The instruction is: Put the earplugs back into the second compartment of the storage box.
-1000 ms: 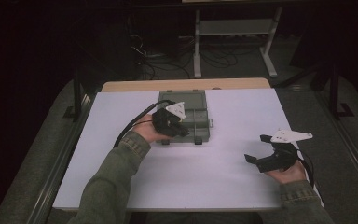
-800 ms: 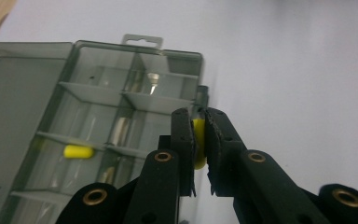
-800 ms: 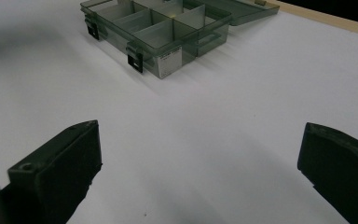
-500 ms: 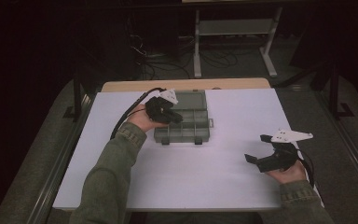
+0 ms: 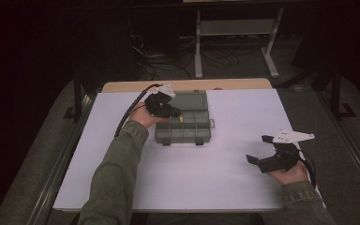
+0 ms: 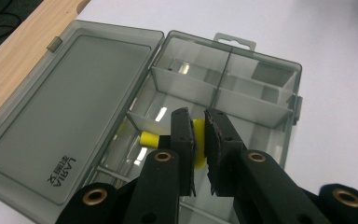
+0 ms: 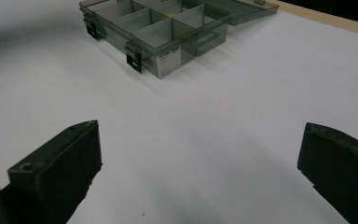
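Smoky-grey plastic organizer box (image 5: 183, 124) sits near the far edge of the white surface (image 5: 215, 173), roughly mid-width, lid (image 6: 65, 112) swung fully open and lying flat toward the far edge, partly over the wooden strip (image 6: 23, 51) there. "LARIA" logo on the lid. Box latches face the near edge. Dividers split the tray into several compartments. Left tongs (image 6: 199, 140) hang over the open tray, jaws nearly closed and pinching a small yellow piece (image 6: 196, 140); a yellow cylindrical end (image 6: 148, 139) sticks out to the side of the jaws, over a compartment next to the lid hinge. Can't tell whether the piece touches the tray floor. Right tongs (image 5: 262, 151) are held near the right near corner of the surface, well apart from the box, jaws spread wide with nothing between them, just bare surface below. Both sleeves are olive green.
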Tool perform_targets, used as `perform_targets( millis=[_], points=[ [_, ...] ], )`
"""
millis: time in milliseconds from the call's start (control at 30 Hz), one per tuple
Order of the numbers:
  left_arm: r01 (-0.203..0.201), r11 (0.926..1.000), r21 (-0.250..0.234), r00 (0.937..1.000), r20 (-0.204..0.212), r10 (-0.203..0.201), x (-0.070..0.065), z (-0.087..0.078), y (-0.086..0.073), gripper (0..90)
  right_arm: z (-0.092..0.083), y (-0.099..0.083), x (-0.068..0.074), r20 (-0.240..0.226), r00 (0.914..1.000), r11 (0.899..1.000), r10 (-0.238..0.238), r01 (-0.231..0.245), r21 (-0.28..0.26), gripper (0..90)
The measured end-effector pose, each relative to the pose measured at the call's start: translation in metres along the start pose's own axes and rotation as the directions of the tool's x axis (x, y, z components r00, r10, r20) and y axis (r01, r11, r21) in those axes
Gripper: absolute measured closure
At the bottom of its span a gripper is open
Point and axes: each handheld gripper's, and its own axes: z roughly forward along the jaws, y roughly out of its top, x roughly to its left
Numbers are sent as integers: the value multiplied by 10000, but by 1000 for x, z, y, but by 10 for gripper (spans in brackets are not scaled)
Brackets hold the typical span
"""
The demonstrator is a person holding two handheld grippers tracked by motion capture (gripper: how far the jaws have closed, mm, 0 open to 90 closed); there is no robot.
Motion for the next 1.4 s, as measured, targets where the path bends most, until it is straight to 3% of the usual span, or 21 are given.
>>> perform_targets(
  millis=[467, 633, 733, 933, 1267, 1400],
  points=[
    [916, 9946, 481, 9953, -374, -899, 18, 22, -13, 818, 0, 0, 0, -8, 10000, 10000, -29, 29, 19, 0],
    [1003, 9920, 773, 9944, -400, -974, 20, 32, -15, 815, 1, 0, 1, -12, 10000, 10000, -22, 22, 50, 0],
    [1065, 9898, 945, 9928, -643, -1007, 18, 36, -15, 800, 1, 0, 0, -20, 10000, 10000, -17, 17, 32, 0],
    [953, 9920, 833, 9921, -895, -878, 13, 36, -12, 547, 0, 0, 1, -62, 10000, 10000, -15, 15, 1, 0],
    [655, 9978, -127, 9962, -566, -661, 3, 24, -10, 246, 1, 0, 0, -46, 10000, 10000, -18, 18, 45, 0],
    [877, 9954, -386, 9955, -332, -890, -1, 22, -8, 68, 1, -1, 0, -40, 10000, 10000, -24, 25, 59, 0]
  ],
)
